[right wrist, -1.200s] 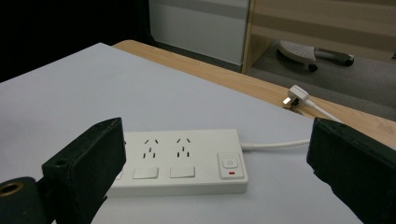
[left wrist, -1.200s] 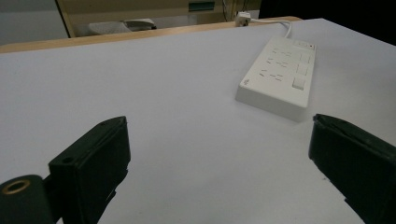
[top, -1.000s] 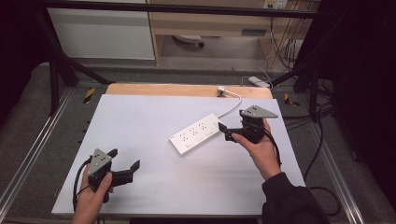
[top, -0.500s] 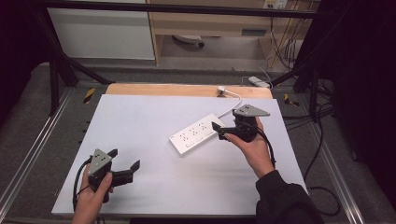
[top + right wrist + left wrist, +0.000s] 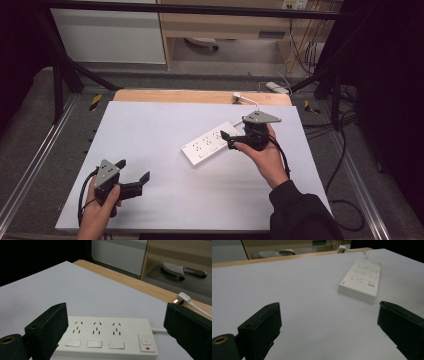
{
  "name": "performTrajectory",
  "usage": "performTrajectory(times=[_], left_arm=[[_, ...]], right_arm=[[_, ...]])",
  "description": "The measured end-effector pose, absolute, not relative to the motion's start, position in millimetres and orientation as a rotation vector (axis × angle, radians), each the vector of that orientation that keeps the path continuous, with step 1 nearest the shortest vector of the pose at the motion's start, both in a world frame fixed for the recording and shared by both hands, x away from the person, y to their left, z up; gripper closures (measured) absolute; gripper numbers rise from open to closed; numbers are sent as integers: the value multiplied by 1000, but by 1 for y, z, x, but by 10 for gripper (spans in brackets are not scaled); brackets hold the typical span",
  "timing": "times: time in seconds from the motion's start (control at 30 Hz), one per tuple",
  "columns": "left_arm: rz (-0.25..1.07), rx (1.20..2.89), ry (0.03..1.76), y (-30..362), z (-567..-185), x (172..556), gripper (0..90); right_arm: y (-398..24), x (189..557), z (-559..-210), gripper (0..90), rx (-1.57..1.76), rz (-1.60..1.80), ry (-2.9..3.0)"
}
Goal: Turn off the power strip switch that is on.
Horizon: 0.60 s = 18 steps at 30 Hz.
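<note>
A white power strip (image 5: 210, 145) lies slanted on the white table (image 5: 150, 130), right of centre. Its cord runs to a white plug (image 5: 239, 97) at the far wooden edge. My right gripper (image 5: 226, 140) is open at the strip's switch end, low over it. In the right gripper view the power strip (image 5: 105, 337) lies just ahead, between the wide jaws of the right gripper (image 5: 117, 317). The red-marked main switch (image 5: 145, 342) is at its right. My left gripper (image 5: 132, 171) is open near the front left, holding nothing. The left gripper view has the power strip (image 5: 362, 280) far ahead of the left gripper (image 5: 329, 322).
A bare wooden strip (image 5: 190, 96) borders the table's far edge. Beyond it stand a white cabinet (image 5: 107, 35) and a chair base (image 5: 200, 45) on the floor. Metal frame rails (image 5: 35, 155) run along both sides. Cables (image 5: 345, 200) hang at the right.
My right gripper has moved a little left, closer over the strip's switch end. The left gripper and the strip have stayed where they were.
</note>
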<state>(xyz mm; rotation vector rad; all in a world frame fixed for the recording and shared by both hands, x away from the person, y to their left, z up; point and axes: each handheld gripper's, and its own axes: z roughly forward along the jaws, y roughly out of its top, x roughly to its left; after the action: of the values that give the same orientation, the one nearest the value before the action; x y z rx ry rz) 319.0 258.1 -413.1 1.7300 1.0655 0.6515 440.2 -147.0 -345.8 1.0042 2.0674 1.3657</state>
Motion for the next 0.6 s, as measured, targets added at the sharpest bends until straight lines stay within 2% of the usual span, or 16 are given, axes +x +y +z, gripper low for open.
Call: performTrajectory(times=[0.3,0.4,0.43,0.6], left_arm=[[643,1729,1067,258,-413,319,55],[645,1729,1066,258,-413,319,55],[645,1729,1066,258,-413,319,55],[645,1730,1066,258,-413,319,55]], right_arm=[[-137,441,-347,79,993,1362,2083],[-135,441,-346,113,983,1366,2090],[-133,441,-346,171,974,1362,2094],[-128,440,-345,256,954,1368,2108]])
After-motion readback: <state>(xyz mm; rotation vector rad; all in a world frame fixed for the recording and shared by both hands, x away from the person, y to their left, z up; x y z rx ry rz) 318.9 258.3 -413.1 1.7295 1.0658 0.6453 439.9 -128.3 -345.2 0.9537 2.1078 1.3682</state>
